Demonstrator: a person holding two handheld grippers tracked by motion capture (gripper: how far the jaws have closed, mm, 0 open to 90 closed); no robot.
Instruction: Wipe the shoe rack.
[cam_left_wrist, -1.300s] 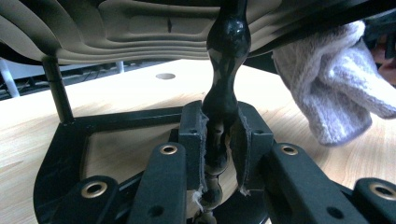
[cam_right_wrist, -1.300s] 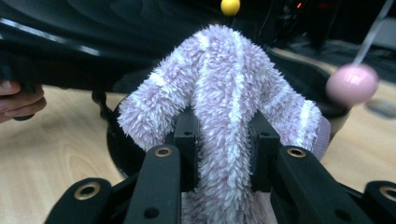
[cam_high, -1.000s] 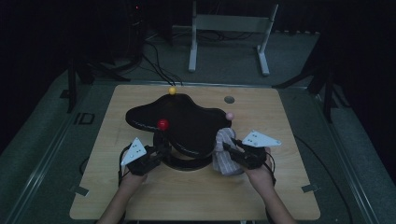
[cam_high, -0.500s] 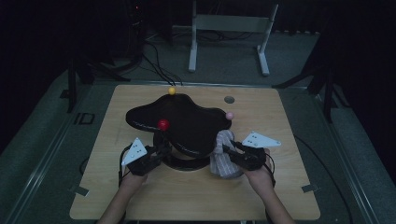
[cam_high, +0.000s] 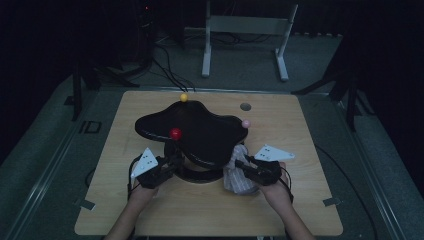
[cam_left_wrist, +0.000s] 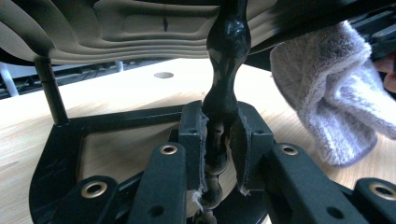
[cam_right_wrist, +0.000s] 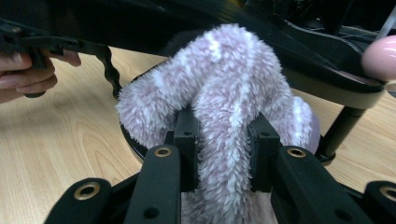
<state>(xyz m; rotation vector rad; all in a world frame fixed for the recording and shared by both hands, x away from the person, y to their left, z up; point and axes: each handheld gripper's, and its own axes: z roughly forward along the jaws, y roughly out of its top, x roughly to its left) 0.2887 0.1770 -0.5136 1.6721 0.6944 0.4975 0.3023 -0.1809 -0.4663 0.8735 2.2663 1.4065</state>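
jaws of the left gripper (cam_left_wrist: 217, 154) squeeze the wavy black post (cam_left_wrist: 223, 93) of a black stand (cam_high: 192, 132). the right gripper (cam_right_wrist: 224, 151) squeezes a fluffy pale purple cloth (cam_right_wrist: 224, 107), and the cloth touches the stand's underside on its right. the stand sits in the middle of the wooden table (cam_high: 210, 215), a bit nearer the front edge. a red ball (cam_high: 175, 133) sits on top of the stand, a yellow ball (cam_high: 184, 97) at its far tip, a pink ball (cam_high: 245, 123) at its right tip.
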